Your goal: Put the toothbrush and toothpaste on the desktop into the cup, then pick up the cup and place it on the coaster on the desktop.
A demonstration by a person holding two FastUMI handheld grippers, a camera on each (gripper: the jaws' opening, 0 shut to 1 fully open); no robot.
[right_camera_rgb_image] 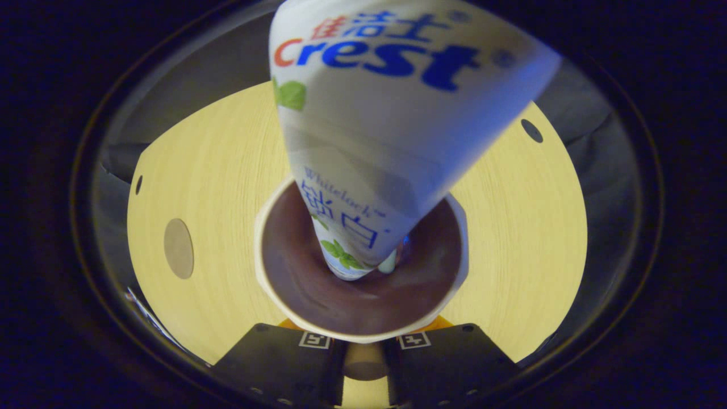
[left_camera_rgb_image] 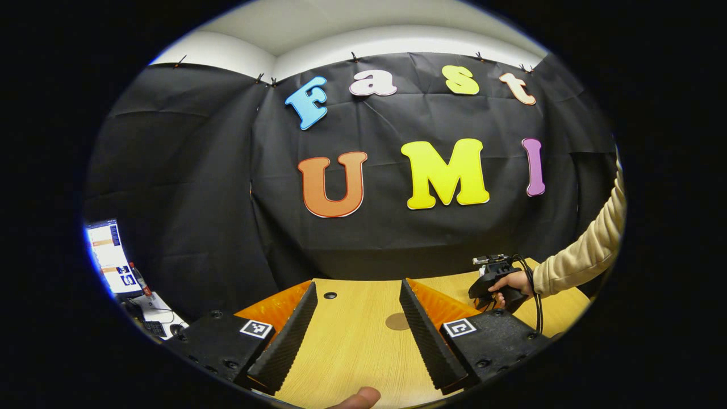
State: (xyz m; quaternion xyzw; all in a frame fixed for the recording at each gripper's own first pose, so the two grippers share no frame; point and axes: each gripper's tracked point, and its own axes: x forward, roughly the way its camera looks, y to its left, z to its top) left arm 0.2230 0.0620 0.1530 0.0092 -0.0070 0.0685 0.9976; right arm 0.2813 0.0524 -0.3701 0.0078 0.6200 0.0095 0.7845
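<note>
We see the toothpaste [right_camera_rgb_image: 392, 130] standing cap-down in the cup [right_camera_rgb_image: 267, 284] just ahead of our right gripper [right_camera_rgb_image: 363, 355], whose jaws we cannot tell apart or pinching; left gripper [left_camera_rgb_image: 355, 335] is spread, empty, coaster [left_camera_rgb_image: 397, 321] between its jaws.

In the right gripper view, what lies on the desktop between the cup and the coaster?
Nothing: in the right gripper view bare desktop runs between the cup, which holds the toothpaste, and the coaster.

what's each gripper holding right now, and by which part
Left gripper: nothing, jaws open. Right gripper: jaws narrowed at the near outer side of the cup, but its rim hides the contact, so cannot tell.
</note>
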